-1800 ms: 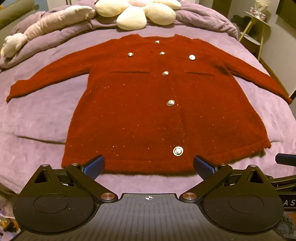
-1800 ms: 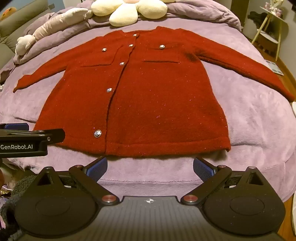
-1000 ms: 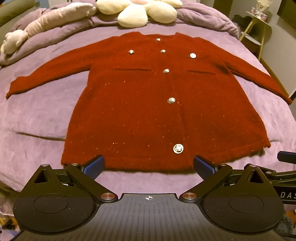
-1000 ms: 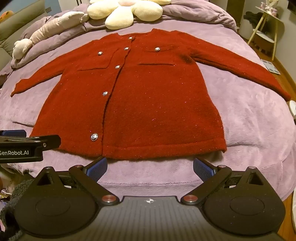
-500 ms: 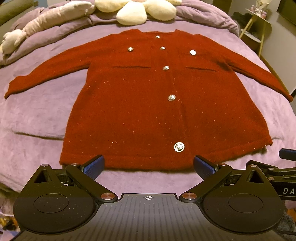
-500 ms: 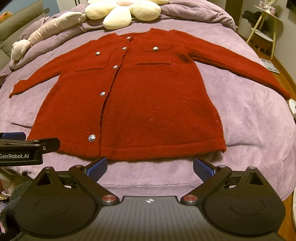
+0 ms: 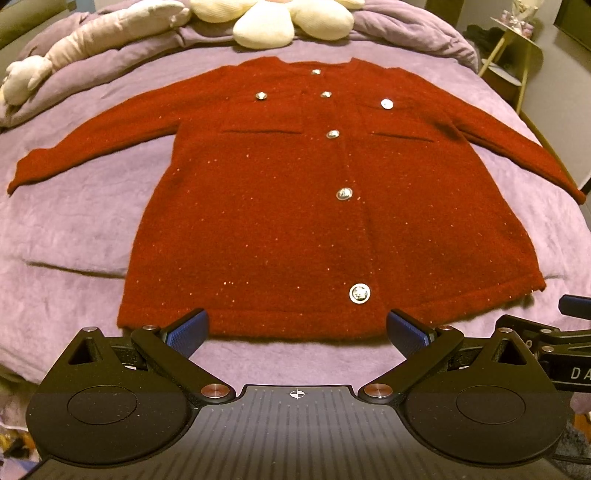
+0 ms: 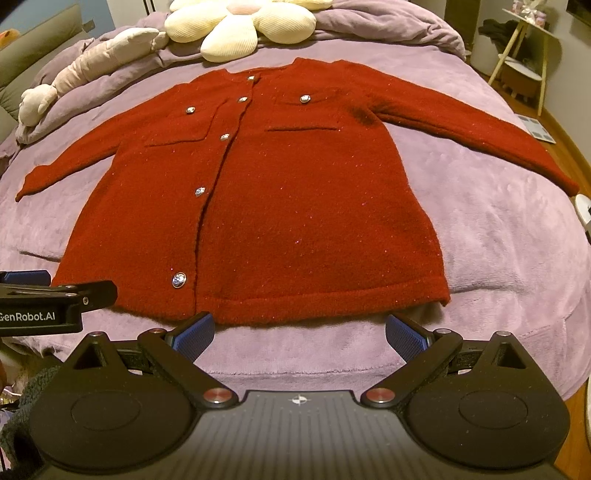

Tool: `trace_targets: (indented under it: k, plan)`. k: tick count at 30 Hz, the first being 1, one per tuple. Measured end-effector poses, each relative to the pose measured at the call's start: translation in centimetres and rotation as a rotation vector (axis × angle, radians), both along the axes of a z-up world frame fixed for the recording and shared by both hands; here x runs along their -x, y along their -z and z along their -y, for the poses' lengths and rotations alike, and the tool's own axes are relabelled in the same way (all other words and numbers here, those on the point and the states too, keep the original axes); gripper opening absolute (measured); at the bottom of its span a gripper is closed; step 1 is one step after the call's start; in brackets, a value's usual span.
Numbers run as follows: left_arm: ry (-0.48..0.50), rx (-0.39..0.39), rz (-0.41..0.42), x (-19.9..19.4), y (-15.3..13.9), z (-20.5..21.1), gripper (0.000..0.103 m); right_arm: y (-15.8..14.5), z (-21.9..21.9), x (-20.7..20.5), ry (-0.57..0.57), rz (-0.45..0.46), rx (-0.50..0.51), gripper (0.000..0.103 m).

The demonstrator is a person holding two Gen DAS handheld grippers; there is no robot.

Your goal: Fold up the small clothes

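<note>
One red cardigan (image 7: pixel 295 221) flat on purple bedspread (image 7: pixel 74 229), seven silver buttons, two chest pockets, left gripper (image 7: pixel 295 328) and right gripper (image 8: pixel 299 328) jaws spread wide, empty

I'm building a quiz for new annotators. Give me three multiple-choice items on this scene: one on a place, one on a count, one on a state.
1. Where does the cardigan lie?
A. Flat on the purple blanket
B. Draped over the flower pillow
C. On the floor

2. How many silver buttons show on the cardigan?
A. Three
B. Seven
C. Ten

3. How do the left gripper and right gripper stand?
A. Both shut on the hem
B. One open, one shut
C. Both open, empty

Answers:
1. A, since the cardigan is spread out with sleeves wide on the blanket, the pillow beyond its collar.
2. B, five down the front placket plus one above each chest pocket.
3. C, each gripper's blue pads stand wide apart near the hem, with nothing between them.
</note>
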State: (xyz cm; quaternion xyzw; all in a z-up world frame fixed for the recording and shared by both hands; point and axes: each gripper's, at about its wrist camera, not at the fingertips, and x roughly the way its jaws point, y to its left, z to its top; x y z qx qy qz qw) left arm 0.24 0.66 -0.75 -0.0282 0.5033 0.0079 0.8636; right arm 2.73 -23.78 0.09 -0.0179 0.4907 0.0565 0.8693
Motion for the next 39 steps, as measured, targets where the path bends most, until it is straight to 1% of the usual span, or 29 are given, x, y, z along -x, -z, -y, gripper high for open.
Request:
trace_targets:
  k: [2,9,18,21,26,30,32,33,35,36,37,38,39]
  plan:
    - [0.001,-0.001,-0.001,-0.1,0.1,0.0,0.103,0.0,0.0,0.0,0.0,-0.002,0.011,0.099]
    - [0.001,0.002,-0.008,-0.3,0.5,-0.2,0.103,0.2,0.1,-0.1,-0.002,0.001,-0.026,0.099]
    - [0.002,0.007,-0.012,-0.7,1.1,-0.5,0.103,0.6,0.1,-0.5,-0.009,-0.006,-0.042,0.099]
    - [0.0,0.018,-0.016,-0.9,1.4,-0.5,0.103,0.6,0.4,-0.5,-0.014,0.013,-0.095,0.099]
    - [-0.007,0.051,-0.013,-1.6,1.5,-0.6,0.103,0.7,2.0,-1.0,0.001,0.091,-0.255,0.099]
    - [-0.004,0.056,-0.023,-2.6,2.1,-0.3,0.103,2.1,4.3,-2.0,0.035,0.132,-0.403,0.099]
    - [-0.001,0.053,-0.03,-3.2,2.5,-0.1,0.103,3.0,5.9,-2.7,0.075,0.162,-0.475,0.099]
    - [-0.001,0.051,-0.031,-3.6,2.6,-0.1,0.103,3.5,7.1,-3.1,0.111,0.198,-0.516,0.099]
    - [-0.005,0.047,-0.029,-4.5,3.0,0.0,0.103,4.1,9.4,-3.9,0.195,0.281,-0.556,0.099]
    - [-0.011,0.042,-0.025,-5.0,3.1,0.0,0.103,4.4,11.0,-4.4,0.244,0.354,-0.589,0.099]
    - [-0.02,0.032,-0.014,-5.7,3.3,0.1,0.103,4.9,12.4,-4.9,0.283,0.406,-0.604,0.099]
    - [-0.022,0.023,-0.001,-6.3,3.4,0.2,0.103,5.4,14.2,-6.0,0.338,0.439,-0.62,0.099]
    - [-0.024,0.006,0.009,-7.0,3.6,0.3,0.103,5.8,15.7,-7.0,0.383,0.45,-0.612,0.099]
